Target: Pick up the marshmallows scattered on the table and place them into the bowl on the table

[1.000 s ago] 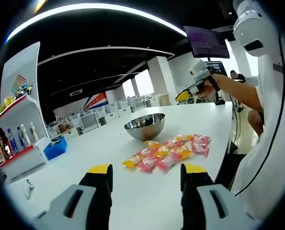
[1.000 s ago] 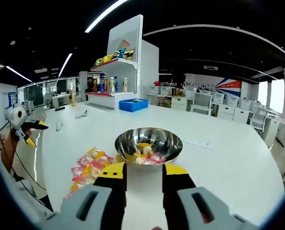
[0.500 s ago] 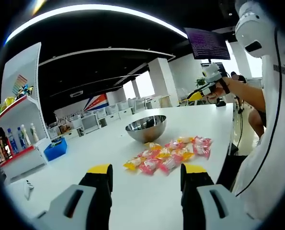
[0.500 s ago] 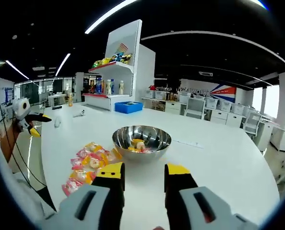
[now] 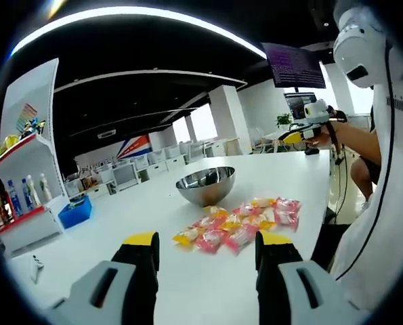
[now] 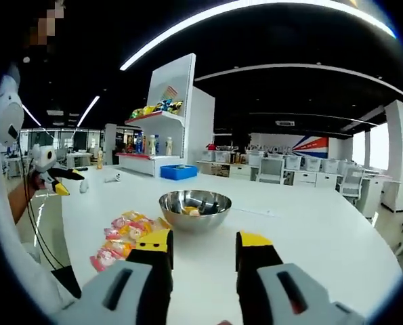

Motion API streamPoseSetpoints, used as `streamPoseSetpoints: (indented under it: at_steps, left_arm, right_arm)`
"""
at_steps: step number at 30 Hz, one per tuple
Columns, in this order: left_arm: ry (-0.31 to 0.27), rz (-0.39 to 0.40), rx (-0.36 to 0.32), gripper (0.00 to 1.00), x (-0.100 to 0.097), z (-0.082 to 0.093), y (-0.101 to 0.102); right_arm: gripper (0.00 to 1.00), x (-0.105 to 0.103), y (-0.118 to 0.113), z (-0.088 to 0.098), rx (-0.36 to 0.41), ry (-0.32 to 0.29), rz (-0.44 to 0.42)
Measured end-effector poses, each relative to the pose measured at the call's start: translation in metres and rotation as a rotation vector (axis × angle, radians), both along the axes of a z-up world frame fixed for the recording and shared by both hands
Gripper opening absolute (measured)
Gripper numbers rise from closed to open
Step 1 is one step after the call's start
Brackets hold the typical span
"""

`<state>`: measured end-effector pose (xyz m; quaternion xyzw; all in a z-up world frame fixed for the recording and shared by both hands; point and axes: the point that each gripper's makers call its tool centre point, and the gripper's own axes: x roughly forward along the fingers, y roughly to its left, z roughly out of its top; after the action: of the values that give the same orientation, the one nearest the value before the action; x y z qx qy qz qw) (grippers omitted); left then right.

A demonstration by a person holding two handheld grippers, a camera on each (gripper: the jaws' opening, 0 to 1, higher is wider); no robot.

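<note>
A steel bowl (image 5: 205, 185) (image 6: 194, 207) stands on the white table (image 5: 106, 223), and yellow and pink sweets lie inside it in the right gripper view. Several pink and yellow wrapped marshmallows (image 5: 236, 223) (image 6: 123, 233) lie scattered in front of the bowl. My left gripper (image 5: 204, 245) is open with nothing between its yellow-tipped jaws, well short of the marshmallows. My right gripper (image 6: 198, 244) is open and empty too, held back from the bowl. It also appears in the left gripper view as the right gripper (image 5: 304, 133) in a hand at the far right.
A white shelf unit (image 6: 164, 115) with bottles and snacks stands beyond the table, and a blue box (image 6: 179, 172) (image 5: 78, 210) lies near it. A person in white (image 5: 384, 176) stands at the table's edge. Desks and chairs (image 6: 309, 177) fill the room behind.
The right gripper has drawn back and up from the bowl, which now looks smaller and farther. In the left gripper view it has moved to the right. The left gripper has barely moved.
</note>
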<state>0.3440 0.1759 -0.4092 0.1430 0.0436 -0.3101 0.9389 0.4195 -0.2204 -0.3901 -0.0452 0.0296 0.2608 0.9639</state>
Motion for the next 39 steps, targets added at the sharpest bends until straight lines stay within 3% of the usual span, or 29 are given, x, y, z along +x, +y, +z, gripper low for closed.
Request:
streamPoseSetpoints:
  at_steps: [8, 14, 22, 30, 39]
  left_arm:
    - [0.015, 0.008, -0.002, 0.58, 0.002, -0.004, -0.001]
    - [0.013, 0.013, -0.002, 0.58, 0.002, -0.003, -0.002]
    - [0.014, 0.009, 0.015, 0.58, 0.002, -0.005, -0.003]
    - [0.010, 0.001, 0.009, 0.58, 0.000, -0.004, -0.006]
    - [-0.006, -0.009, 0.002, 0.58, -0.004, -0.002, -0.007]
  right_arm:
    - [0.37, -0.009, -0.016, -0.006, 0.044, -0.022, -0.034]
    - [0.37, -0.015, -0.021, -0.024, 0.092, 0.009, -0.061]
    - [0.37, -0.024, -0.029, -0.032, 0.105, 0.027, -0.088]
    - [0.37, -0.031, -0.030, -0.030, 0.094, 0.032, -0.094]
    - [0.38, -0.029, -0.018, -0.022, 0.074, 0.079, -0.052]
